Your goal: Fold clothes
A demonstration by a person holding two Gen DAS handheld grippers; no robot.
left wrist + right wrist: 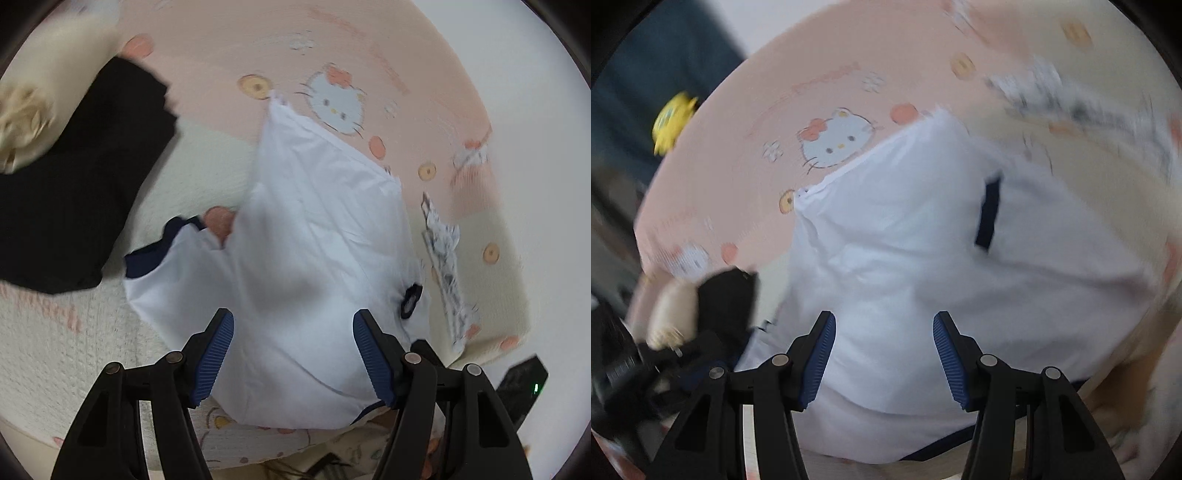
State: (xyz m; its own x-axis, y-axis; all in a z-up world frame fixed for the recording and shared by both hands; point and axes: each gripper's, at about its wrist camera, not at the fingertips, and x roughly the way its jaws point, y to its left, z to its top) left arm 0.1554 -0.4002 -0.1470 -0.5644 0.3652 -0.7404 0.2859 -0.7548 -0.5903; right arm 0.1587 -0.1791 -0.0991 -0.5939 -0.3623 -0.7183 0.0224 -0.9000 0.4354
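A white shirt (314, 240) with navy cuffs lies partly folded on a pink and cream cartoon-cat bed sheet (369, 44). One navy-edged sleeve (155, 251) sticks out to its left and a dark badge (410, 295) shows on its right. My left gripper (293, 321) hovers open over the shirt's near part, with the blue pads (218, 354) apart and nothing pinched. In the right wrist view the same shirt (923, 258) shows a navy strip (988, 214). My right gripper (884, 319) is also open above the shirt.
A black garment (74, 184) lies left of the shirt, under a cream cushion (44, 92). A black-and-white patterned cloth (443, 258) lies along the right bed edge. A dark device with a green light (524, 387) sits off the bed. A yellow toy (672, 122) is beyond the far edge.
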